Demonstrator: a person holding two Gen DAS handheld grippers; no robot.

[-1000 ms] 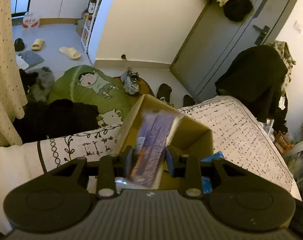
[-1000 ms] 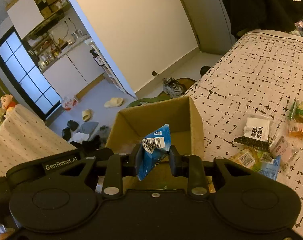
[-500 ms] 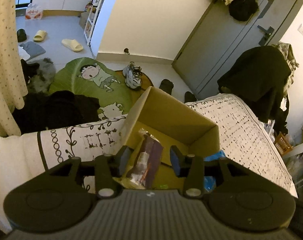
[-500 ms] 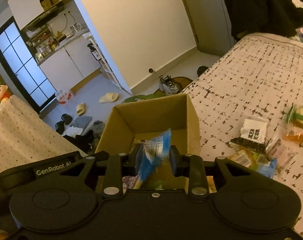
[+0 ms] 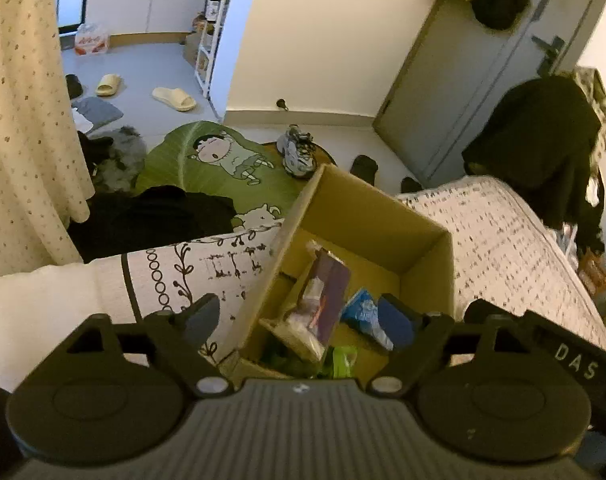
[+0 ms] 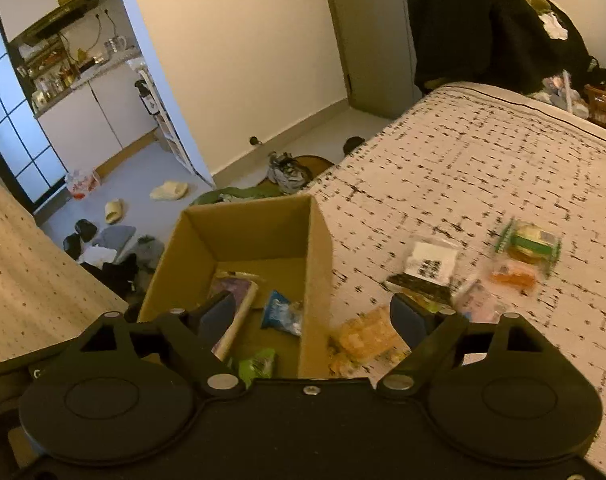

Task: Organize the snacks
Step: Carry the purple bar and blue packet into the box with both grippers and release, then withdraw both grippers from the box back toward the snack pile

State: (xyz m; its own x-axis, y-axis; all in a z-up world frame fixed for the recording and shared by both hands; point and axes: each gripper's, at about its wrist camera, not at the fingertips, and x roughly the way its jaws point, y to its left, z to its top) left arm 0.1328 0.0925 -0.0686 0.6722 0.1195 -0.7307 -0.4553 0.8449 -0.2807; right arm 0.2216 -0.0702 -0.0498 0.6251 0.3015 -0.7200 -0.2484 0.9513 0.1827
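An open cardboard box [image 5: 367, 204] [image 6: 323, 248] stands on the bed. Inside lie a purple snack packet [image 5: 329, 294] [image 6: 231, 290], a blue packet [image 5: 363, 310] [image 6: 281, 312] and a green packet [image 5: 343, 356] [image 6: 259, 364]. My left gripper [image 5: 299, 318] is open and empty above the box. My right gripper [image 6: 313, 318] is open and empty over the box's right wall. Loose snacks lie on the bedspread right of the box: a yellow packet [image 6: 363, 336], a white-labelled packet [image 6: 431, 264], an orange one [image 6: 511, 274] and a green-edged one [image 6: 529, 240].
The patterned bedspread [image 6: 483, 168] stretches right and back. A pillow with a black vine print [image 5: 175, 276] lies left of the box. Shoes [image 5: 299, 152], slippers and dark clothes litter the floor beyond the bed. A dark coat [image 5: 543, 140] hangs near the door.
Both grippers opened. The purple packet dropped from the left gripper into the box and the blue packet dropped from the right gripper into the box. The right gripper shifted right.
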